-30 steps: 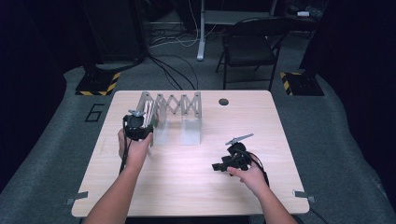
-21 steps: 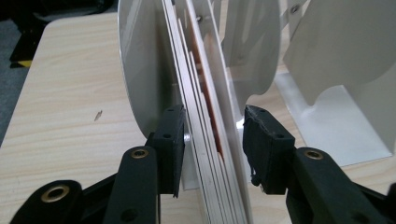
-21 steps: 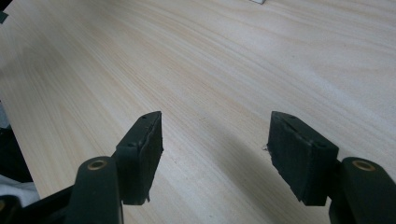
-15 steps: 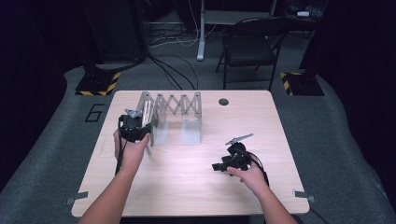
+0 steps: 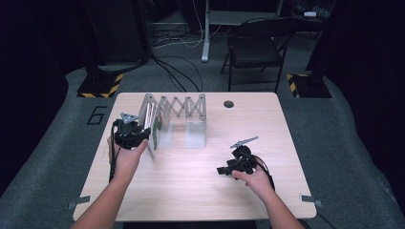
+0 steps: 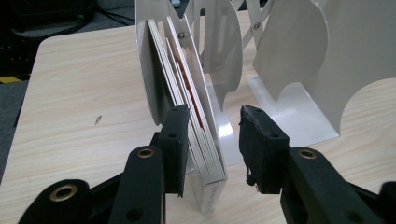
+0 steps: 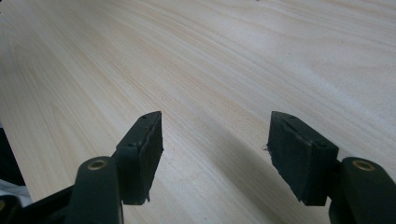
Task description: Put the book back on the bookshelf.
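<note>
A white metal accordion book rack stands at the table's back left. Several thin books stand upright in its leftmost slot, with white covers and a red edge among them. My left gripper is at the rack's left end. In the left gripper view it is open, its jaws straddling the near edge of the books; the left jaw is close against them and a gap remains at the right jaw. A bare rack divider stands to the right. My right gripper rests low over bare wood, and it is open with nothing between its jaws.
The light wooden table has a black round grommet near its back edge. A black folding chair and cables sit on the floor beyond the table. The rack's other slots hold nothing.
My left gripper has shifted slightly left and toward the person along the rack's left end. The right gripper has stayed where it was.
</note>
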A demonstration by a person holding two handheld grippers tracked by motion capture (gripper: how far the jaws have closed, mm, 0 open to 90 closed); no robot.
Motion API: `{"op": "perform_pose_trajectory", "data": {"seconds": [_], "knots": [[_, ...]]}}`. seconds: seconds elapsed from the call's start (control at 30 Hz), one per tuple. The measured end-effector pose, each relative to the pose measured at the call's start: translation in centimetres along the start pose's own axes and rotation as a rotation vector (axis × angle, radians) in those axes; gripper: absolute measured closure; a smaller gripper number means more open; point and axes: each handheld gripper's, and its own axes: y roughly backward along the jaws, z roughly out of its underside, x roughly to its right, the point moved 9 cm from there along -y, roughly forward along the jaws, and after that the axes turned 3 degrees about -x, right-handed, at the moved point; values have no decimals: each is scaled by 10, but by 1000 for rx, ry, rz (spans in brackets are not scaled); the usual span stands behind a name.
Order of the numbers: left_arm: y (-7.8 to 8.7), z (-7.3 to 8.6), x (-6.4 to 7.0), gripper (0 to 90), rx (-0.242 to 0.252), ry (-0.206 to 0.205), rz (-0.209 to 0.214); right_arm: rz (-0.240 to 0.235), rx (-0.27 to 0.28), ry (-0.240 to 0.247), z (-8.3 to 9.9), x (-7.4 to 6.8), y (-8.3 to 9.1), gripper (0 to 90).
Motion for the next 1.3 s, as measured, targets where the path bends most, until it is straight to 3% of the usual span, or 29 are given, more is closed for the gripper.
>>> {"op": "perform_pose_trajectory", "data": {"seconds": [0.27, 0.5, 0.9, 1.3], "knots": [[8, -4, -1, 626, 4, -2, 9, 0, 15, -16, -1, 2, 2, 355], [16, -9, 2, 626, 5, -32, 17, -1, 19, -27, 0, 4, 3, 355], [22, -7, 10, 626, -17, -55, 50, -1, 14, -26, 0, 5, 2, 355], [30, -5, 23, 624, -7, -95, 84, 3, 9, -29, 0, 6, 1, 355]]}}
